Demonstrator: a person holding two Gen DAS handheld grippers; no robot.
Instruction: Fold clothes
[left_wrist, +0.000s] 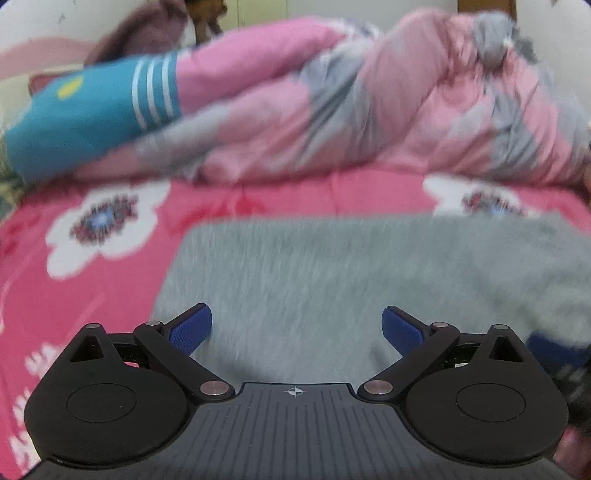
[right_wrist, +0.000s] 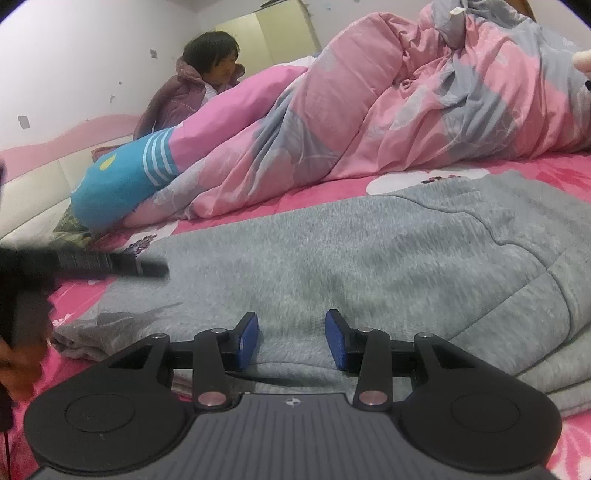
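Two grippers work over the grey sweatshirt (right_wrist: 369, 251), which lies flat on the pink bedspread (left_wrist: 92, 295) before the heaped quilt (right_wrist: 369, 110). Left gripper (left_wrist: 296, 328) hovers wide, empty; right gripper (right_wrist: 291, 341), half-parted, straddles its near hem without visibly pinching. Both should pinch the hem evenly before lifting.

Left gripper (left_wrist: 296, 328) spread wide; right gripper (right_wrist: 291, 339) half-parted.

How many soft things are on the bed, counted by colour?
Grey: 1, the grey sweater
Pink and grey: 1, the quilt
Blue with white stripes: 1, the blue pillow
Total: 3, all lying on the pink flowered bedspread.
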